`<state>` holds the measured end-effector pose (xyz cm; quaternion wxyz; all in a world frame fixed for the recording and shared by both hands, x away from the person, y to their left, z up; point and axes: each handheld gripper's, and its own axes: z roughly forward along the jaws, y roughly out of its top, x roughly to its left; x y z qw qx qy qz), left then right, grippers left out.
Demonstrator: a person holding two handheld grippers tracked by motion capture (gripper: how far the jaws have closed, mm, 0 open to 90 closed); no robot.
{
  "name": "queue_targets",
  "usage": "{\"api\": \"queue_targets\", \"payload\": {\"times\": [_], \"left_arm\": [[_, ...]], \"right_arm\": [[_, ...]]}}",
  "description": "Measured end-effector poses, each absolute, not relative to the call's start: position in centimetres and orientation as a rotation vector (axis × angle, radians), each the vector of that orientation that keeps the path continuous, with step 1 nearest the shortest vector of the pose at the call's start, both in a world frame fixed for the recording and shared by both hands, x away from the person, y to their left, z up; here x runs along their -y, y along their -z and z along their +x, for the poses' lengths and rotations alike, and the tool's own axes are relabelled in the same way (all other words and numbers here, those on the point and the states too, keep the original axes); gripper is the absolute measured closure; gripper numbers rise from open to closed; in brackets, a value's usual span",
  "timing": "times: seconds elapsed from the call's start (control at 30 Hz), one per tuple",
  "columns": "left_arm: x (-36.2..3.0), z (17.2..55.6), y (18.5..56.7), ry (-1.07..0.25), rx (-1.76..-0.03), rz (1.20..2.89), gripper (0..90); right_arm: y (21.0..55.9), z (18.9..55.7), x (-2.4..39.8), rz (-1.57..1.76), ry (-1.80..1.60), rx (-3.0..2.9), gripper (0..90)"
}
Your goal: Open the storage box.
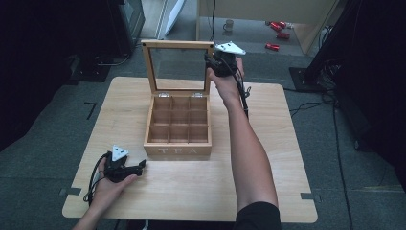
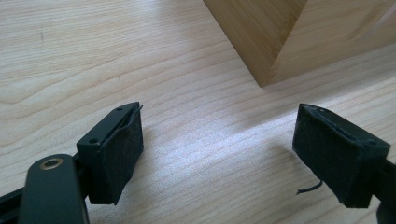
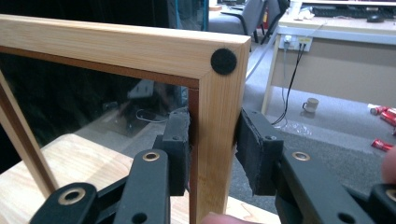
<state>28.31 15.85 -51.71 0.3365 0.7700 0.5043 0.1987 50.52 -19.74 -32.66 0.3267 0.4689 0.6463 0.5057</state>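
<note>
Lid (image 1: 178, 46) stands fully up, my right gripper (image 3: 212, 151) clamped on its frame; box (image 1: 178, 125) empty; left gripper (image 2: 219, 154) wide, idle.

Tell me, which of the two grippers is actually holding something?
The right gripper: its jaws clamp the side rail of the tea box's raised lid. The left gripper rests open on the table, nothing between its jaws.

Our right gripper (image 1: 214, 61) is raised at arm's length, forearm stretched forward, its fingers (image 3: 180, 149) clamped tight. Our left gripper (image 1: 136, 167) lies low near our body, hand wrapped around it, fingers (image 2: 116, 149) spread wide.
</note>
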Motion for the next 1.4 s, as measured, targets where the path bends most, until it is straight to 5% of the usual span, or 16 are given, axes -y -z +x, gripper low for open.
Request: {"api": "queue_targets", "payload": {"times": [0.77,1.4], "left_arm": [[-15.7,28.3,51.7,-0.53,-1.314,2.012,16.7],[-15.7,28.3,51.7,-0.532,-1.311,2.018,16.7]], "right_arm": [[34.1,53.2,18.9,1.334,-1.329,-1.576,65.9],[38.7,52.7,17.6,1.331,-1.248,-1.7,64.6]]}}
